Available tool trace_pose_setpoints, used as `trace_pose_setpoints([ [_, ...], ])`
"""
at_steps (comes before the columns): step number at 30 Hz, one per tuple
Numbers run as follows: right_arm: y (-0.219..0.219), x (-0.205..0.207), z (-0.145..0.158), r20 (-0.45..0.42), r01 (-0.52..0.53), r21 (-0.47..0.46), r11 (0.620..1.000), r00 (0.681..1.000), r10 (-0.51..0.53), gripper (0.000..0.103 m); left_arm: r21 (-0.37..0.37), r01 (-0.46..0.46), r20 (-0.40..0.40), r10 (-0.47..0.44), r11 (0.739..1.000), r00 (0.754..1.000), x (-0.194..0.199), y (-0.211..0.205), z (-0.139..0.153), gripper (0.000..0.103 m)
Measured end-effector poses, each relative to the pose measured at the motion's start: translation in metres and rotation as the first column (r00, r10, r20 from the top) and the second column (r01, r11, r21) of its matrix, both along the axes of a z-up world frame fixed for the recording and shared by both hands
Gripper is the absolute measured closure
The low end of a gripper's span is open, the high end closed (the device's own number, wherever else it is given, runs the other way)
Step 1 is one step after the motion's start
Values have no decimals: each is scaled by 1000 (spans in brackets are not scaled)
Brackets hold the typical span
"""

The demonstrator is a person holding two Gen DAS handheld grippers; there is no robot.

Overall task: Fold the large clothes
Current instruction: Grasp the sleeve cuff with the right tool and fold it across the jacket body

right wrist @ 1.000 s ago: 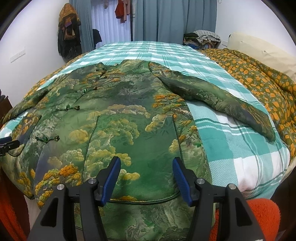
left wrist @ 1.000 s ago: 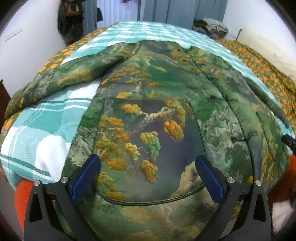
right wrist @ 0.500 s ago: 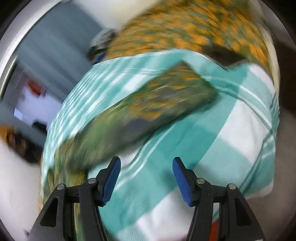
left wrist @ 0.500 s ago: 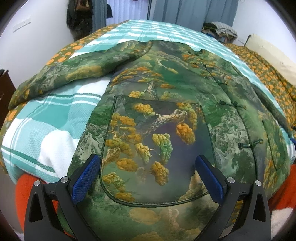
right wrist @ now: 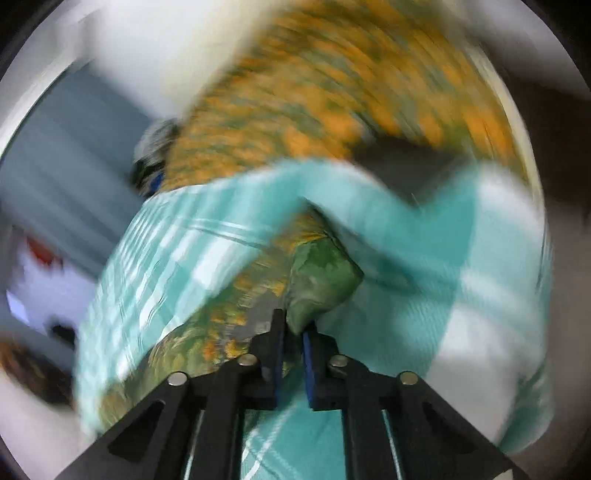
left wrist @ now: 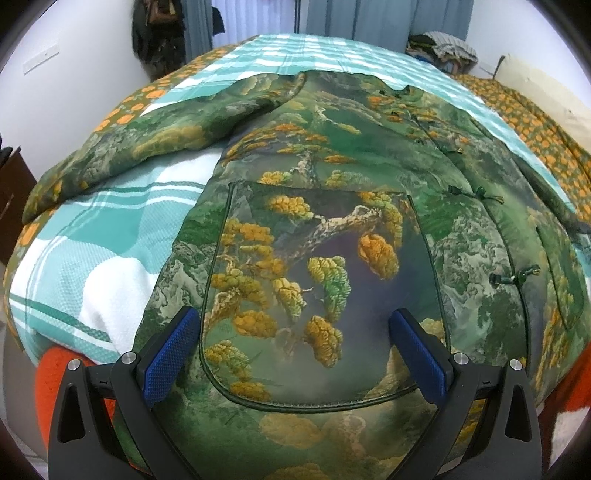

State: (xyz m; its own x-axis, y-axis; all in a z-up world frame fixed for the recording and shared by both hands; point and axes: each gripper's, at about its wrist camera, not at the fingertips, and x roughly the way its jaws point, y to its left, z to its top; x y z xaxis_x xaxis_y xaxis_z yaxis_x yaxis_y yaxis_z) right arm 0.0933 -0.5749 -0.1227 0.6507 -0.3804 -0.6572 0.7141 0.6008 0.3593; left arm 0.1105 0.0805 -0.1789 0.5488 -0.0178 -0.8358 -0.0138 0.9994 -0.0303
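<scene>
A green jacket [left wrist: 332, 229] printed with yellow pine trees lies flat and buttoned on the teal-and-white checked bedspread [left wrist: 92, 258]. Its left sleeve [left wrist: 147, 147] stretches out to the left. My left gripper [left wrist: 293, 347] hovers open over the jacket's hem and a front pocket, with nothing between its blue pads. In the blurred right wrist view, my right gripper [right wrist: 293, 338] is shut on the cuff of the jacket's other sleeve [right wrist: 317, 284], which lies on the bedspread [right wrist: 406, 277]. The right gripper is not seen from the left wrist.
An orange-dotted quilt [left wrist: 535, 129] lies along the bed's right side, with a pile of clothes [left wrist: 443, 48] at the far end. Curtains [left wrist: 369, 18] and hanging clothes [left wrist: 155, 33] stand behind. An orange blanket [left wrist: 48, 376] shows below the bed's near edge.
The right gripper swung right from the jacket's hem to the outstretched sleeve, rolled, and closed on its cuff. The left gripper stayed nearly still over the hem, still open.
</scene>
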Motion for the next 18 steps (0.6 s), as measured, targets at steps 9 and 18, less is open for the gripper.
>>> trace_pose_setpoints([
  [9, 241, 44, 118, -74, -562, -484, 670, 790, 609, 96, -5, -5, 3, 5, 1000, 1000, -1, 0, 0, 1],
  [18, 422, 50, 27, -194, -814, -383, 436, 533, 824, 88, -37, -4, 28, 5, 999, 1000, -13, 6, 20, 1],
])
